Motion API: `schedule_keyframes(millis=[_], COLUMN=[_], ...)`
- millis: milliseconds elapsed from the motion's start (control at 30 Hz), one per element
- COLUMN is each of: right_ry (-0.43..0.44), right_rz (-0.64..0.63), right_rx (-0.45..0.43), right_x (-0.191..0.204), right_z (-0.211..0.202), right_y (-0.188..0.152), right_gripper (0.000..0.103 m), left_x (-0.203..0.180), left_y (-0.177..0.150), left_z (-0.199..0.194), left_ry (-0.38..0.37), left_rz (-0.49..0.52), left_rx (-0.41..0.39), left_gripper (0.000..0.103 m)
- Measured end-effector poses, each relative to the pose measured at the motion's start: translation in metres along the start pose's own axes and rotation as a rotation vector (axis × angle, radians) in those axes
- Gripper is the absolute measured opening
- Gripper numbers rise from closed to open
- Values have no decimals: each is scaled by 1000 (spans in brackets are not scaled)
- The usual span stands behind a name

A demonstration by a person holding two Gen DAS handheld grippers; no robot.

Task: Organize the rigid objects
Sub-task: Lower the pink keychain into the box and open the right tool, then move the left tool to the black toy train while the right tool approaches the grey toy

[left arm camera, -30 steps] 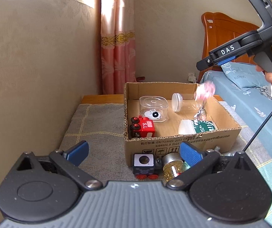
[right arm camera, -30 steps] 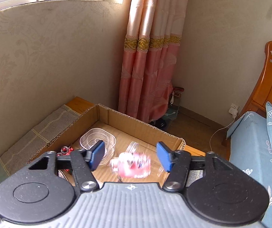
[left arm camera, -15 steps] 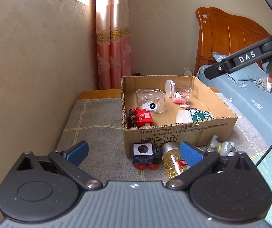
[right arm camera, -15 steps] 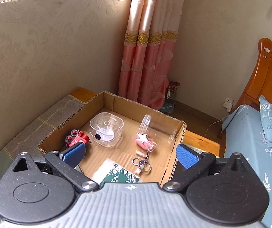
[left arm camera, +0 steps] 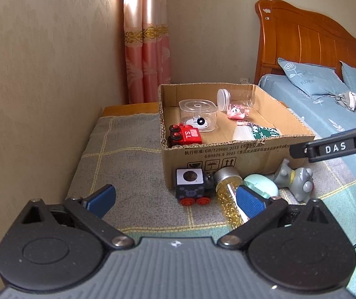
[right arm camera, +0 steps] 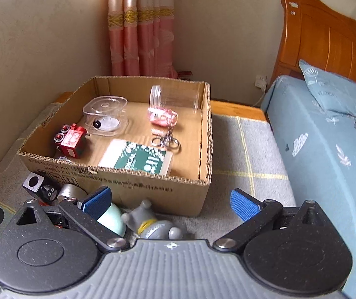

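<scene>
Cardboard box [right arm camera: 118, 182] fills the middle of my right wrist view, already holding a red toy engine [right arm camera: 72, 140], a clear square container [right arm camera: 105, 114], a clear jar on its side [right arm camera: 175, 97], a pink keychain [right arm camera: 161, 118] and a green booklet [right arm camera: 140, 160]. What is left lies outside, against the box's near wall.

My right gripper [right arm camera: 170, 203] has its jaws spread as wide as they go, with nothing held. The grey figurine [right arm camera: 153, 224] lies at the bottom centre of that view, just beneath and between the blue pads, its long axis running roughly from lower right to upper left toward the box. I judge it the nearest pick for this hand, and the jaws would need to close across its narrow body.

My left gripper [left arm camera: 175, 198] is also wide and empty. In its view the black toy wagon [left arm camera: 191, 184] sits lower centre, the bottle of gold beads [left arm camera: 227, 194] and the mint egg-shaped case [left arm camera: 260, 185] just to its right, nearer this hand.
</scene>
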State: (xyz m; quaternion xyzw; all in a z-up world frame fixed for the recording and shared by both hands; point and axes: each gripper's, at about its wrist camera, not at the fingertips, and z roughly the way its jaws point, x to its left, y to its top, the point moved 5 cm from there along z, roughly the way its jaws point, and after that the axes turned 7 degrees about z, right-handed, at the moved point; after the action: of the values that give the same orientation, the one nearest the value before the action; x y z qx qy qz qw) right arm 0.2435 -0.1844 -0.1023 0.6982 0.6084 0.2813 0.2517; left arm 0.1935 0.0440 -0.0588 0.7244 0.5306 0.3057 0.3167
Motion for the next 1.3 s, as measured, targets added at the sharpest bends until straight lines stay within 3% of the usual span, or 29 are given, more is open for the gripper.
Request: schedule_keyframes(millis=[300,433,1000,1300], right_ry=[-94,-76,9,11], right_rz=[127,144,4,-55], right_rx=[11,20,89,65], right_x=[0,-8,-12,-12], right_z=[41,37,17,15], right_y=[-24,-33,-74,-79], right_gripper=[103,103,103,103], left_x=[2,2,-1,-5], left_y=[-6,-8,2,5], left_z=[3,9,45,74], left_ry=[22,24,24,22], left_rz=[13,17,41,34], left_rx=[14,28,45,58], left_gripper=[102,102,102,102])
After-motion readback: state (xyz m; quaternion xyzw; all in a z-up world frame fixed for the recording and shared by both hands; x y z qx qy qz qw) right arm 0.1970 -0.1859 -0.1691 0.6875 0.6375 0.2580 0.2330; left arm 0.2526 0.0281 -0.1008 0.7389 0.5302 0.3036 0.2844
